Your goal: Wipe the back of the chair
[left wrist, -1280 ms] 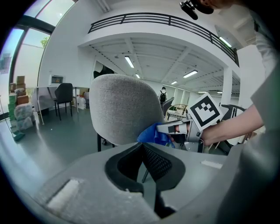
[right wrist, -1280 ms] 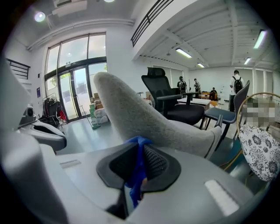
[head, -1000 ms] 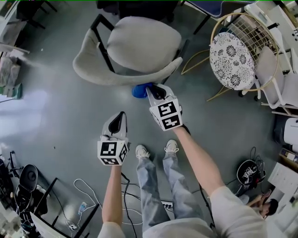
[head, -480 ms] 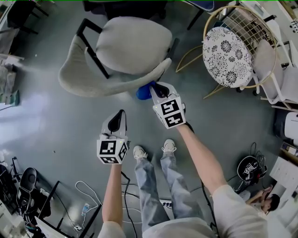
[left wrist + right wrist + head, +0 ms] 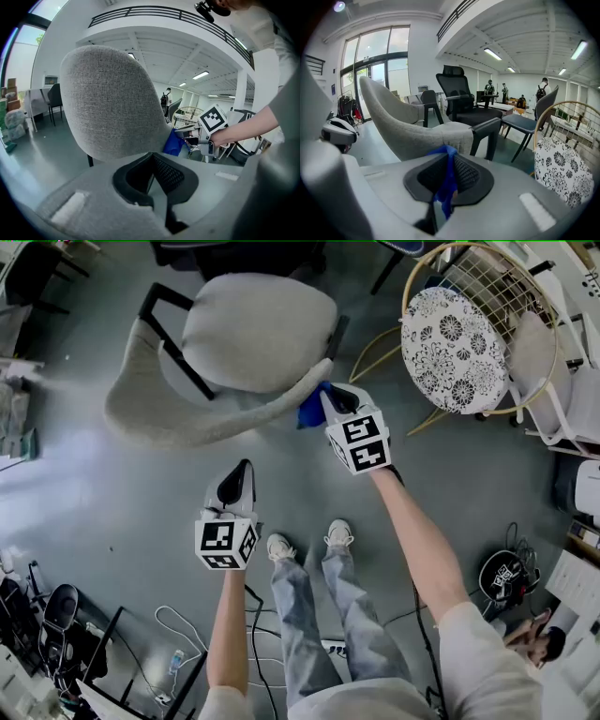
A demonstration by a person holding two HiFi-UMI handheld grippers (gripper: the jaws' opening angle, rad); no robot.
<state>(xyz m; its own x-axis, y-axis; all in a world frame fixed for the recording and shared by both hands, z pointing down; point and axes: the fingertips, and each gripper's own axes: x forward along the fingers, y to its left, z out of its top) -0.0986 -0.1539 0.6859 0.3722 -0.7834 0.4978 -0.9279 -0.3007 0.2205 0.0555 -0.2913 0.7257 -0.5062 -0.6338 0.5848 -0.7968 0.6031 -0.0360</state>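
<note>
The grey upholstered chair's curved back [image 5: 178, 423] wraps round its seat [image 5: 258, 329] at the top of the head view. My right gripper [image 5: 330, 397] is shut on a blue cloth [image 5: 310, 410], which is pressed against the right end of the back. In the right gripper view the blue cloth [image 5: 446, 183] hangs between the jaws, with the chair back [image 5: 410, 129] just beyond. My left gripper [image 5: 239, 472] hangs shut and empty, a little short of the back. Its own view is filled by the chair back [image 5: 110, 101], with the cloth [image 5: 174, 143] at its right edge.
A gold wire chair with a patterned cushion [image 5: 455, 348] stands to the right, with a white chair [image 5: 553, 381] beyond it. The person's shoes [image 5: 281, 546] are below the grippers. Cables [image 5: 183, 624] lie on the floor at the lower left. A black office chair [image 5: 461, 101] stands behind.
My right gripper has slid the blue cloth right and upward along the chair back to its right end. The chair has turned a little to the left. My left gripper has hardly moved.
</note>
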